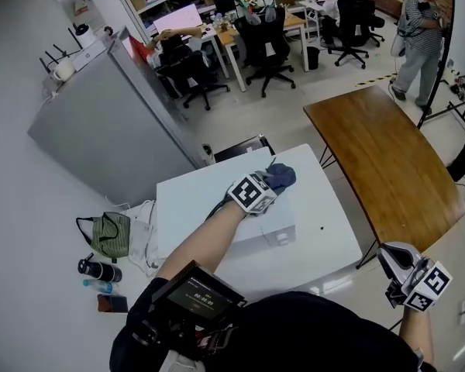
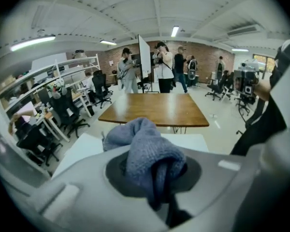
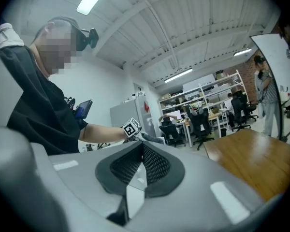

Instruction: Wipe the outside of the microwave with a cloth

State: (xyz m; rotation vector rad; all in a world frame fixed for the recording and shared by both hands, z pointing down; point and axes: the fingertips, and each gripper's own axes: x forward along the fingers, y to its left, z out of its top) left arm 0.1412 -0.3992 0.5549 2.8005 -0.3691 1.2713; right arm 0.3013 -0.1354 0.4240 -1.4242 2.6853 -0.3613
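Two claws: one in each hand. The left claw (image 1: pixel 268 183) is out over the white table (image 1: pixel 329 227). The right claw (image 1: pixel 391 260) hangs off that table's near right corner, well apart from the left one.
Left claw state: jaws clamped on a blue-grey cloth (image 2: pixel 145 146), which fills the gap between them and bunches up over the tips.
Cloth: in the left claw's grip, with its loose bulk sticking out past the tips on the far side. From the head view it sits at the far top edge of the microwave (image 1: pixel 265 225); whether it presses on the surface cannot be told.
Microwave: white box directly beneath the left claw, standing on the white table.
Left arm: bare forearm (image 1: pixel 205 239) runs from the person to the left claw, with the marker cube (image 1: pixel 252 193) on the claw's back.
Right claw state: jaws closed together, ribbed pads (image 3: pixel 156 163) meeting in a point, nothing between them.
Ahead of the right claw: the person's left forearm and the left claw's marker cube, with a grey cabinet (image 3: pixel 125 111) behind.
Ahead of the left claw: wooden table (image 2: pixel 157 109) just past the white table, with people standing beyond it.
Left of the left claw: the grey cabinet. Nearer the person, on the floor, are a green bag (image 1: pixel 110 235) and a dark bottle (image 1: pixel 99 270).
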